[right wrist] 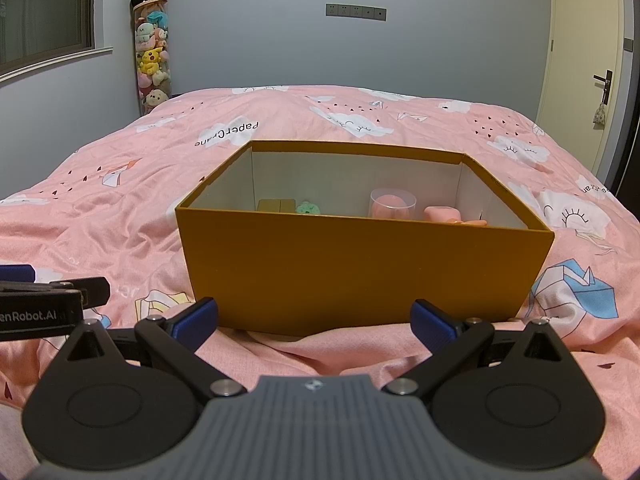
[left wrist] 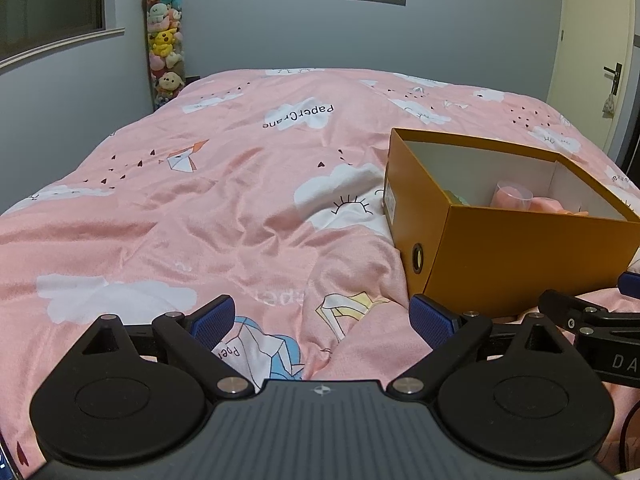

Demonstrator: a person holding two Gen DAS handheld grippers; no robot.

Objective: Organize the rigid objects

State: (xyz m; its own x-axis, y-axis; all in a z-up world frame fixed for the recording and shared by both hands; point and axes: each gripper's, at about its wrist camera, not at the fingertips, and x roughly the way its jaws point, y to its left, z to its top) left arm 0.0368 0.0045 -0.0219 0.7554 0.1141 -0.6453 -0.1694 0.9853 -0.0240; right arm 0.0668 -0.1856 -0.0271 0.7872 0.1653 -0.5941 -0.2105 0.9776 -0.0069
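Observation:
An open orange cardboard box (right wrist: 360,272) sits on the pink bed, straight ahead of my right gripper (right wrist: 316,318), which is open and empty just short of its near wall. Inside the box are a clear cup with a pink thing in it (right wrist: 393,203), a pink object (right wrist: 442,214), a small green toy (right wrist: 307,208) and a tan block (right wrist: 275,205). In the left wrist view the box (left wrist: 520,256) lies to the right. My left gripper (left wrist: 322,320) is open and empty over the duvet.
The pink duvet (left wrist: 200,208) with cloud prints covers the whole bed. A tall clear tube of plush toys (left wrist: 165,40) stands against the far wall at the left. A door (right wrist: 592,80) is at the far right.

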